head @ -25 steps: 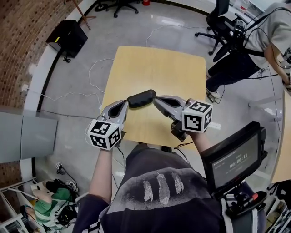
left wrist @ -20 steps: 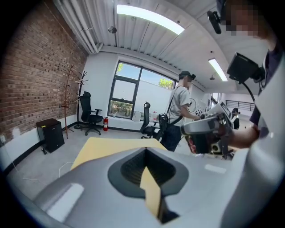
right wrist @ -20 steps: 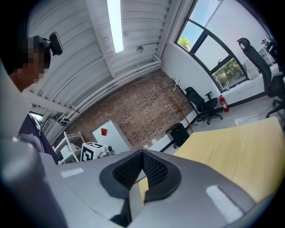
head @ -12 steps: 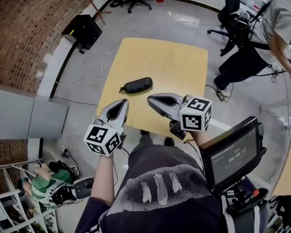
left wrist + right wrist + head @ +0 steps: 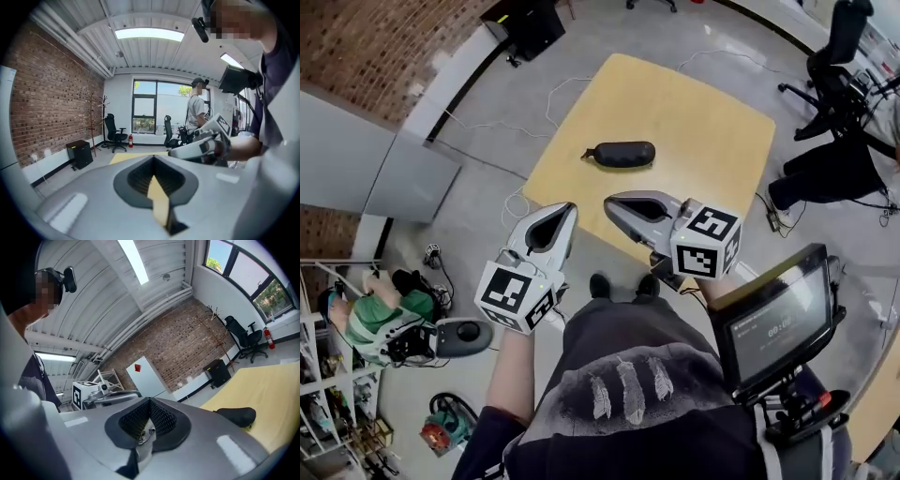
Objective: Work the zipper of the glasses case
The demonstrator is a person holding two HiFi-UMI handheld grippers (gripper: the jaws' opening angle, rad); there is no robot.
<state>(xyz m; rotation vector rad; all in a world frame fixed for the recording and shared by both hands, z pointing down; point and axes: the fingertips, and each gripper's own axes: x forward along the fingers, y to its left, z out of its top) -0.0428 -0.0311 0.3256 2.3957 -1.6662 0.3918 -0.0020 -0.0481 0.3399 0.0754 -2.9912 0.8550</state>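
Square table top of pale yellow wood (image 5: 703, 112): upper centre of the head view, carrying one item only. Left gripper, grey, two-jaw, with marker cube (image 5: 569, 208), and right gripper of the same make (image 5: 610, 202): lower centre, tips at the table's near edge, well apart from the item. Both pairs of jaws are closed together with nothing between them. Black oval zip glasses case (image 5: 623, 154): lying flat toward the table's left edge, untouched. Handling note, by judgement: open the jaws before reaching, steady the case body with one gripper, pinch the pull with the other, and draw along the zip line. The pull is too small to locate.
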